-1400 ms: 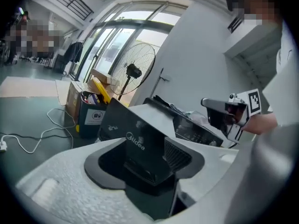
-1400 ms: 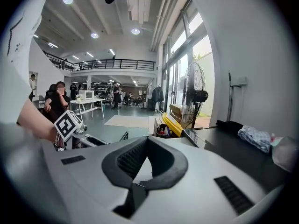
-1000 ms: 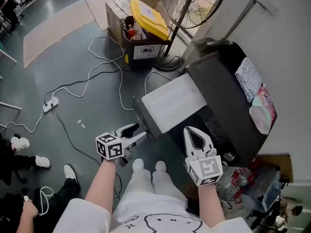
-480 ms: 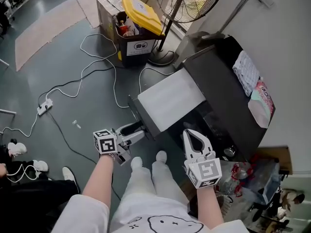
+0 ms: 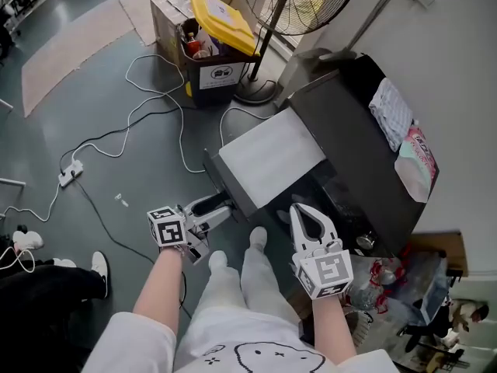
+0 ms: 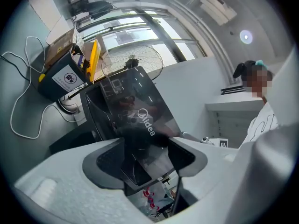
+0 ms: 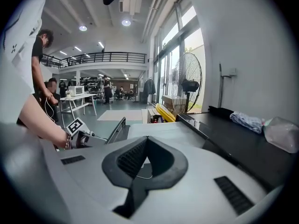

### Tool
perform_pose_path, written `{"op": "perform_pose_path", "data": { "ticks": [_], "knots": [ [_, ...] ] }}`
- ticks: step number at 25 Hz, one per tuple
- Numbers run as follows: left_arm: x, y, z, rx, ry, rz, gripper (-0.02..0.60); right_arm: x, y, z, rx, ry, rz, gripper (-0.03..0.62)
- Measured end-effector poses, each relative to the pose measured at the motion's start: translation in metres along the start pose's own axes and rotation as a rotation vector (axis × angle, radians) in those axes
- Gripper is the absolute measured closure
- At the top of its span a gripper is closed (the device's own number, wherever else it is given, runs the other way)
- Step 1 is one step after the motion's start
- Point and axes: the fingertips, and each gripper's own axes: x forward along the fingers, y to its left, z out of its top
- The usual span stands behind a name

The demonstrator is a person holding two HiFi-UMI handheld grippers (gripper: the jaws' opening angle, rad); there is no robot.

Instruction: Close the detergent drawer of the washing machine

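Observation:
The black washing machine [image 5: 365, 154] stands at the right in the head view. Its drawer [image 5: 272, 162], white on top with a dark front lip [image 5: 224, 183], sticks out toward me. My left gripper [image 5: 211, 207] is level at that lip, open, its jaws beside the lip's corner; no pad presses on it. In the left gripper view the jaws [image 6: 145, 157] stand wide, with the glossy black machine panel [image 6: 135, 101] behind them. My right gripper [image 5: 304, 210] hovers just right of the drawer, shut and empty. The right gripper view shows its closed tips [image 7: 147, 141] over the white drawer [image 7: 159, 129].
A floor fan [image 5: 299, 6] and a box with a yellow lid [image 5: 213, 49] stand behind the drawer. Cables [image 5: 155, 107] and a power strip [image 5: 70, 173] lie on the floor at left. A cloth [image 5: 392, 111] and a packet [image 5: 419, 165] rest on the machine. A bystander's legs [image 5: 46, 282] show at lower left.
My left gripper has rolled a little while staying at the drawer's front lip. My right gripper has kept still. The bystander's feet at lower left have shifted.

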Motion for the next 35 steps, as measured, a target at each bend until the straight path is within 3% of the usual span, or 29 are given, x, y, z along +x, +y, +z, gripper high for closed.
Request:
{"op": "perform_pose_path", "data": {
  "ticks": [11, 35],
  "knots": [
    [0.012, 0.0, -0.002, 0.005, 0.051, 0.044, 0.287, 0.005, -0.016, 0.013, 0.01, -0.018, -0.003, 0.595],
    [0.069, 0.005, 0.006, -0.005, 0.073, 0.053, 0.287, 0.008, -0.083, 0.02, 0.042, -0.05, -0.058, 0.595]
  ]
}}
